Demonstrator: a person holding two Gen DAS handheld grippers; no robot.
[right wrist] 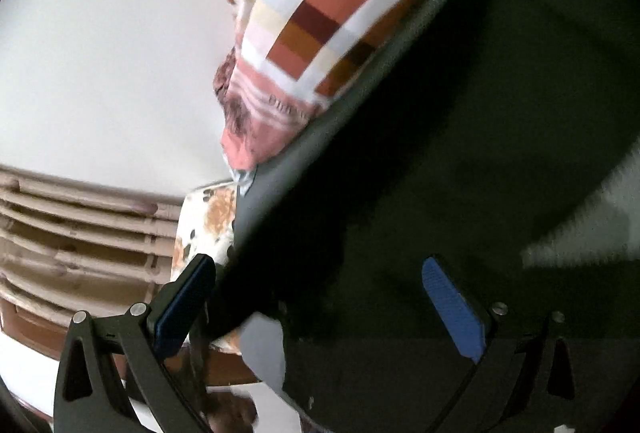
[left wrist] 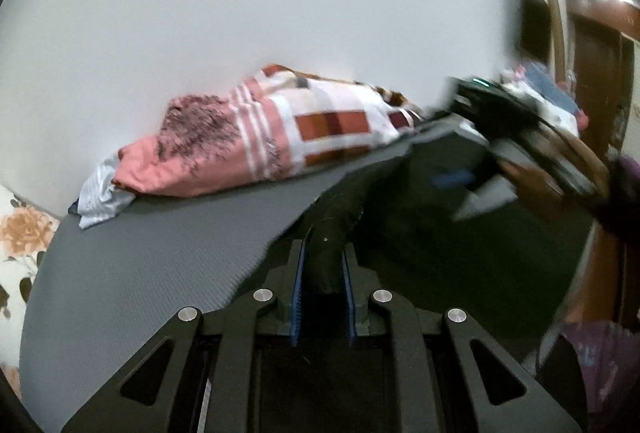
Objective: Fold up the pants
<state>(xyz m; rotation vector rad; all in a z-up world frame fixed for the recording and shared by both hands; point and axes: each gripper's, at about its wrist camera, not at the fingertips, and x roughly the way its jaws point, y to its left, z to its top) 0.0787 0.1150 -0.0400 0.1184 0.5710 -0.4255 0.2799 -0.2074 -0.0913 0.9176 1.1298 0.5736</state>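
Dark pants lie on a grey mat and fill the right half of the left wrist view. My left gripper is shut on a bunched fold of the pants, pinched between its blue pads. My right gripper shows blurred at the right of that view, over the far part of the pants. In the right wrist view the pants cover most of the frame, and my right gripper is open, its blue pads wide apart over the cloth.
A pink and white patterned pillow lies at the mat's far edge by the white wall, also in the right wrist view. A floral sheet lies left of the mat. A wooden slatted headboard is at left.
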